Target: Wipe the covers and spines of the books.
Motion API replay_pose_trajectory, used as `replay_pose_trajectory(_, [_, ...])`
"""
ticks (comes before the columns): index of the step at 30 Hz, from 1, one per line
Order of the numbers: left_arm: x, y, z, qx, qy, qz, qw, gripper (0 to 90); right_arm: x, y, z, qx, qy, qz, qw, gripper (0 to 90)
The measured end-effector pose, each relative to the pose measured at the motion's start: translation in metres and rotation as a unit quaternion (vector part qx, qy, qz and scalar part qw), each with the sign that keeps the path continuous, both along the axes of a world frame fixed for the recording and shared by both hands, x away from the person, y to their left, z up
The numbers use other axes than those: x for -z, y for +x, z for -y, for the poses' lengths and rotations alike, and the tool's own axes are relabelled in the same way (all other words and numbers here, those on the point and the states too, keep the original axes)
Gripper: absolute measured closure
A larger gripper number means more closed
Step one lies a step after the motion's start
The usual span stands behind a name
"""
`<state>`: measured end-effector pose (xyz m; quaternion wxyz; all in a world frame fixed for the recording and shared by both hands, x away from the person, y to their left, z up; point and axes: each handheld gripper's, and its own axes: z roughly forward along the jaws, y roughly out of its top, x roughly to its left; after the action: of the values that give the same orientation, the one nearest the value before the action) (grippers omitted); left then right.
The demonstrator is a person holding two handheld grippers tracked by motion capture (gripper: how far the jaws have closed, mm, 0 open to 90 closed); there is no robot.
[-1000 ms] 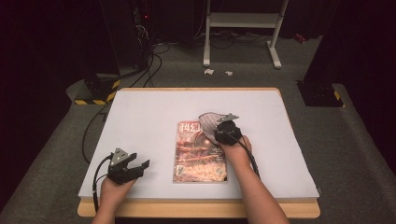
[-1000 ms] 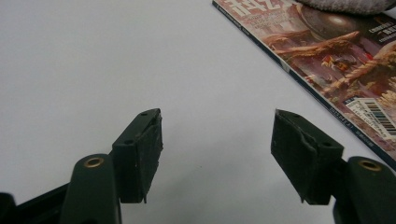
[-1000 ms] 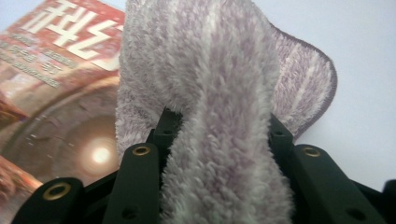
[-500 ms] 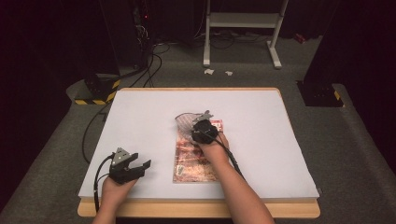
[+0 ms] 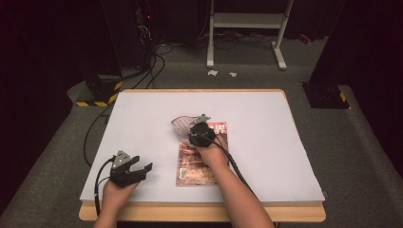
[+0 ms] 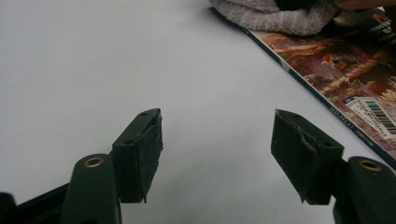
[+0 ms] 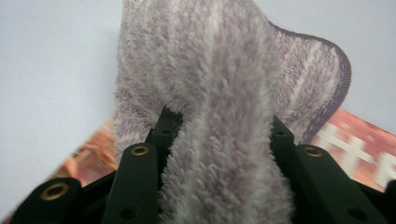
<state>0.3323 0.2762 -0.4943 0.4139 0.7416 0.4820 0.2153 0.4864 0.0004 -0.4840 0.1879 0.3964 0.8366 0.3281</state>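
Observation:
A magazine with a reddish cover (image 5: 197, 161) lies flat on the white table top (image 5: 266, 142), near the middle. My right gripper (image 5: 192, 132) rests on its far left corner, shut on a grey fluffy cloth (image 5: 183, 124) that spreads past the magazine's corner onto the table. In the right gripper view the cloth (image 7: 219, 93) bunches thickly between the two black jaws. My left gripper (image 5: 142, 167) sits at the front left of the table, open, with only bare table between its pads (image 6: 140, 154). The magazine's edge and barcode (image 6: 369, 112) lie to its right.
The table's wooden front edge (image 5: 199, 211) runs just behind my hands. Cables (image 5: 92, 137) hang off the table's left side. A white metal stand (image 5: 247, 28) and dark equipment stand on the floor beyond the far edge.
My right hand has slid the cloth leftward across the top of the magazine, from its right part to its far left corner. The left gripper stayed put.

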Motion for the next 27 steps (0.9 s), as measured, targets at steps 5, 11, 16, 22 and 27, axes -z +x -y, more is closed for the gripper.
replay_pose_trajectory(5, [0.000, 0.000, 0.001, 0.000, 0.004, -0.001, 1.0000, 34.1, 0.000, -0.002, 0.032, 0.027, 0.001, 0.001, 0.9996, 60.0])
replay_pose_trajectory(11, [0.001, 0.000, 0.003, 0.001, 0.009, -0.001, 1.0000, 34.1, -0.001, -0.005, 0.079, 0.066, 0.001, 0.006, 0.9978, 60.0])
replay_pose_trajectory(16, [0.002, 0.000, 0.007, 0.004, 0.014, -0.003, 0.9999, 34.1, -0.003, -0.009, 0.108, 0.089, -0.005, 0.009, 0.9960, 60.1])
replay_pose_trajectory(22, [0.002, 0.000, 0.008, 0.004, 0.015, -0.003, 0.9999, 34.0, -0.004, -0.010, 0.115, 0.095, -0.010, 0.010, 0.9954, 60.1])
replay_pose_trajectory(27, [0.002, 0.000, 0.006, 0.005, 0.013, -0.003, 0.9999, 34.0, -0.005, -0.009, 0.111, 0.094, -0.020, 0.013, 0.9953, 60.3])
